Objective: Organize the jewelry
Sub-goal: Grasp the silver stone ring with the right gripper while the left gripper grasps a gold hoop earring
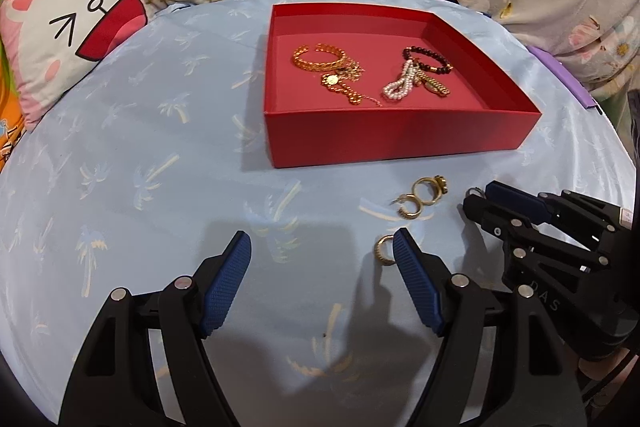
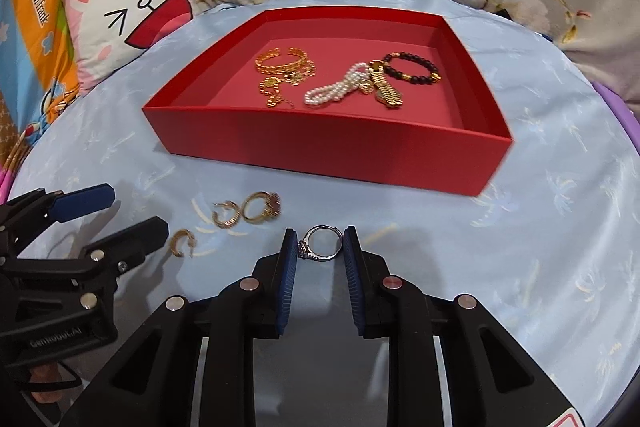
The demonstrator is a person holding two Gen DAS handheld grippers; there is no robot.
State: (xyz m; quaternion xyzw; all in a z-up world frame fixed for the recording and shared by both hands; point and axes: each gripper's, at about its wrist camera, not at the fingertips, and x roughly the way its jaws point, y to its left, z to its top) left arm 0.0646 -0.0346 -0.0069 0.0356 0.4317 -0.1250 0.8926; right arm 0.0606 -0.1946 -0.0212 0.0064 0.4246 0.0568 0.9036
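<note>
The right gripper [image 2: 320,241] pinches a silver ring [image 2: 322,243] between its two blue pads [image 2: 289,267], just above the pale blue cloth [image 2: 520,247], in front of the near wall of the red box [image 2: 320,151]. The band stands across the gap, and its small stone setting presses on the left pad. I judge the ring as very light, stiff and smooth, so it can turn or slip out if the grip is weak. The ribbed pads help here. The best hold is across the band, as it is now, and not on the setting, which is the delicate part.

The left gripper [image 1: 322,253] is spread wide and holds nothing. It hovers low over the cloth, and a small gold hoop earring [image 1: 384,250] lies just beside its right finger, partly hidden by it. A second gold hoop earring [image 1: 409,211] and a gold ring [image 1: 430,189] with a dark top lie touching each other, a little nearer to the box.

Inside the box lie a gold cuff bracelet [image 2: 282,61], a gold chain [image 2: 276,89], a pearl strand [image 2: 336,91] and a dark bead bracelet [image 2: 412,69]. The chains and the strand are limp and tangle easily, so the ring is better released on the bare floor of the box, away from them.
</note>
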